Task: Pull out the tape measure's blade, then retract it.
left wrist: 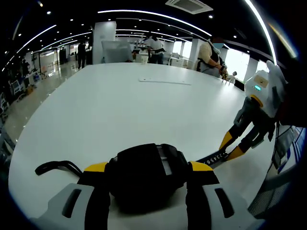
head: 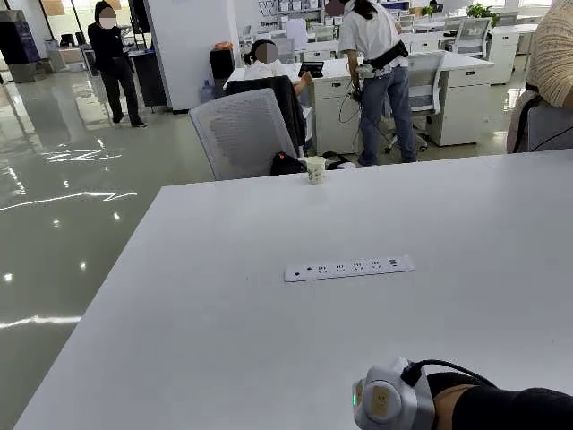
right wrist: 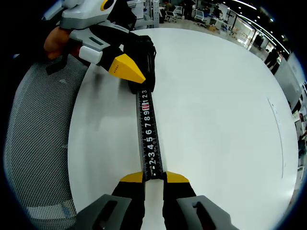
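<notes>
The black tape measure case [left wrist: 146,175] lies low over the white table [left wrist: 120,105], and my left gripper [left wrist: 148,167] is shut on it, one yellow-tipped jaw on each side. A black wrist strap [left wrist: 53,167] trails off to its left. The blade [right wrist: 148,129], black with white numbers, runs out of the case [right wrist: 142,50] to my right gripper [right wrist: 153,178], which is shut on the blade's end. In the right gripper view the left gripper [right wrist: 129,72] holds the case at the table's edge. The right gripper [left wrist: 231,148] sits on the right of the left gripper view. A gripper [head: 385,399] shows at the bottom of the head view.
A white power strip [head: 349,268] lies mid-table and a paper cup [head: 315,168] stands at the far edge. A grey mesh chair [right wrist: 38,143] sits beside the table near the case. Several people, chairs and desks are beyond the table.
</notes>
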A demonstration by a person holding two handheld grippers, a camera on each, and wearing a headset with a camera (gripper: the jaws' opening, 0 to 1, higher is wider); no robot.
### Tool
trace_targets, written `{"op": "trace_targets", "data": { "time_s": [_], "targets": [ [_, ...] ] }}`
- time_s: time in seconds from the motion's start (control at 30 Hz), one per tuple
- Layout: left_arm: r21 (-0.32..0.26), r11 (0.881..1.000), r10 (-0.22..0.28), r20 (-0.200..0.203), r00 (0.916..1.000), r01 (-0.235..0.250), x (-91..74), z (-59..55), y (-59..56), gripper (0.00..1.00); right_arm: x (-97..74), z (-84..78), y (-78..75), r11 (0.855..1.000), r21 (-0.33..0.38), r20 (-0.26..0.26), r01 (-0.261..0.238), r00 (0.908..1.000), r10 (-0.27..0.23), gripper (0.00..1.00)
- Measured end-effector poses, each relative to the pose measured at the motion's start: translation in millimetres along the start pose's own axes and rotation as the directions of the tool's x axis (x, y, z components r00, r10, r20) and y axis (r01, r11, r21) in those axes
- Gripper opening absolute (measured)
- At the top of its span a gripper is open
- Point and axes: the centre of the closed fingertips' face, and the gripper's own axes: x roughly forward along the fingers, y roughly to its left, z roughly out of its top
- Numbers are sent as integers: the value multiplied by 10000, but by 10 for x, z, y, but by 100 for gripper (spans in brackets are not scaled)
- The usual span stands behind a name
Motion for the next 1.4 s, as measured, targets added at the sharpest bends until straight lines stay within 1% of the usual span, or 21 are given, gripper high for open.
{"op": "trace_targets", "data": {
  "time_s": [0.07, 0.13, 0.23, 0.4, 0.53, 1.13, 1.4],
  "targets": [
    [2, 10000, -4, -10, 10000, 4, 5, -3, 5, 59, 2, 10, 1, 9999, -163, 79, 7, 10000, -6, 10],
    [1, 10000, -3, -4, 10000, 3, 5, 1, 8, 59, 4, 23, -1, 10000, -32, 95, -1, 10000, 2, 10],
    [5, 10000, -4, 14, 10000, 4, 9, 5, 8, 59, 7, 30, -5, 9999, -116, 58, -54, 10000, 55, 9],
    [6, 10000, -14, -23, 10000, 14, 7, 7, 11, 59, 12, 51, -3, 9999, -42, 101, -100, 9999, 101, 9],
    [10, 10000, -23, -19, 10000, 23, 10, 8, 12, 59, 18, 63, 0, 9999, -140, 74, -72, 9999, 73, 10],
    [-12, 10000, -47, -43, 10000, 47, 2, 1, 14, 59, 48, 127, 8, 9999, 35, 33, 96, 9999, -96, 10],
    [-19, 10000, -61, -52, 10000, 61, 6, 3, 18, 59, 55, 158, 6, 10000, 37, 48, 82, 10000, -82, 10]
  ]
}}
